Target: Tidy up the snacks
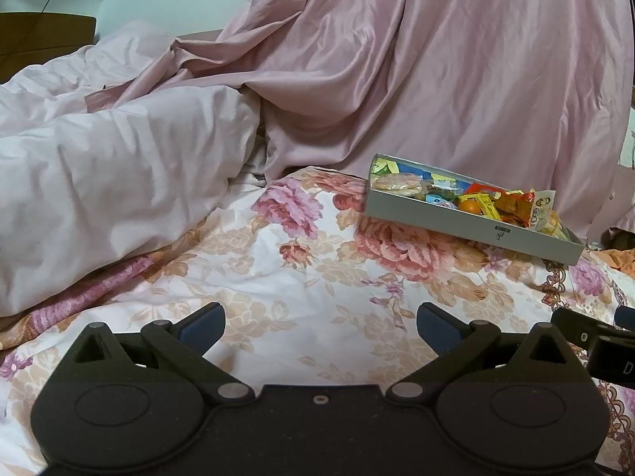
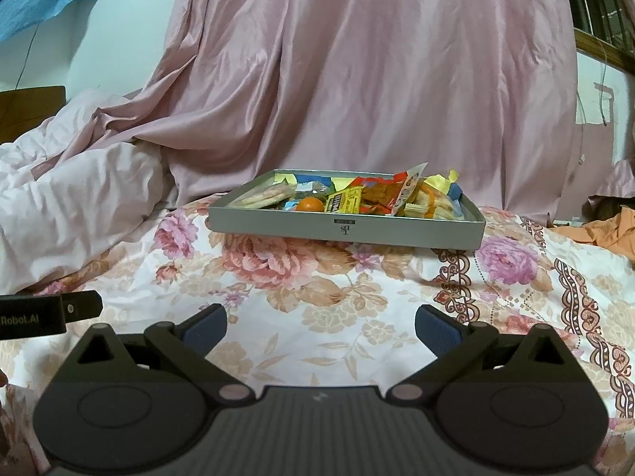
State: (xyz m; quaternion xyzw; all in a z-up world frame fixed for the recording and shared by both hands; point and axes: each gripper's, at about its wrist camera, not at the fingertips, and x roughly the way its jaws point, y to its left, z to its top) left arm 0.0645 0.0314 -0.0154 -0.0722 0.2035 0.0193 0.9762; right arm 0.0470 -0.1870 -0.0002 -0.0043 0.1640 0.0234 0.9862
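Note:
A shallow grey box point(image 2: 345, 232) full of mixed snacks rests on a floral bedspread, straight ahead in the right wrist view and off to the right point(image 1: 468, 226) in the left wrist view. Inside lie cracker packs point(image 2: 266, 196), a small orange fruit point(image 2: 310, 204), a yellow packet point(image 2: 344, 201) and red wrappers point(image 2: 377, 194). My right gripper point(image 2: 320, 327) is open and empty, well short of the box. My left gripper point(image 1: 320, 325) is also open and empty, left of the box. The left gripper's body point(image 2: 39, 315) shows at the right view's left edge.
A bunched pale pink duvet point(image 1: 111, 182) lies to the left. A pink satin curtain point(image 2: 377, 79) hangs behind the box. Orange cloth point(image 2: 607, 234) sits at the far right. Flat floral bedspread point(image 2: 317, 289) lies between the grippers and the box.

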